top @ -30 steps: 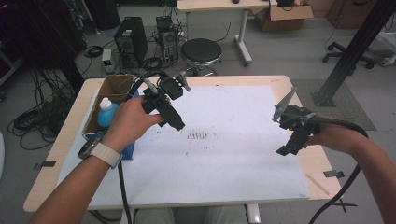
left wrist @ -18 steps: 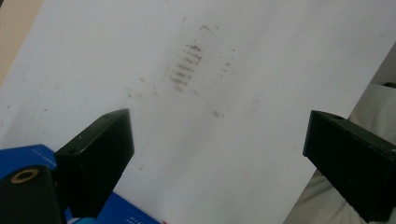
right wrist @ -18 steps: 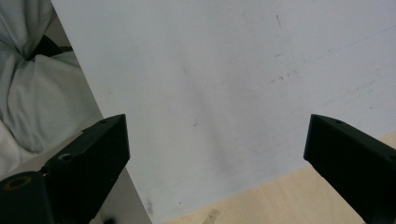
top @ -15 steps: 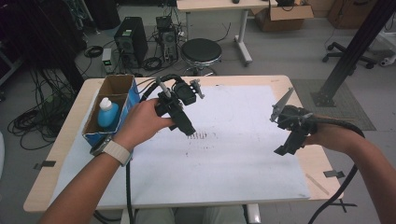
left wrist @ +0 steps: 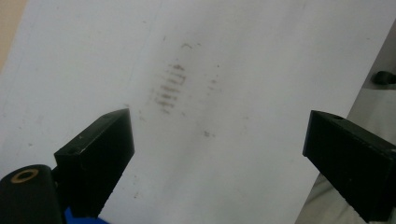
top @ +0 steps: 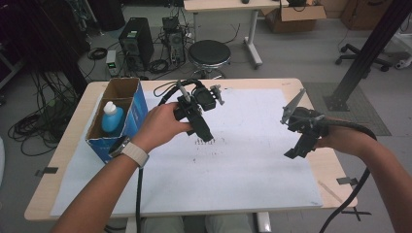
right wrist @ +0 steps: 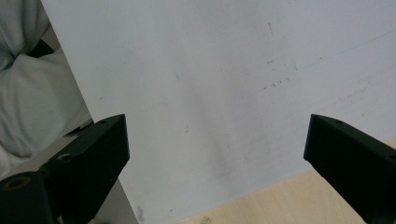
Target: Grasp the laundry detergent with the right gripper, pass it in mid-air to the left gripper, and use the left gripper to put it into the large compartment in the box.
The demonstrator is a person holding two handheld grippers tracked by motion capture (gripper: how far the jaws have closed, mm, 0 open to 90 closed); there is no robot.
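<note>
Left gripper [top: 206,136] at centre, jaws wide apart, pointing toward 5 o'clock, held by left hand [top: 160,127]. Right gripper [top: 294,153] at 3 o'clock, jaws wide apart, angled toward 7 o'clock.

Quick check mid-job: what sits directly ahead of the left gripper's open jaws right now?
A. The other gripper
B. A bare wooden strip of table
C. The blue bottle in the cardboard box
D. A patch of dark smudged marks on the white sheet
D: in the left gripper view, the left gripper has its jaws wide apart and empty, aimed at the dark smudged marks on the white sheet.
</note>
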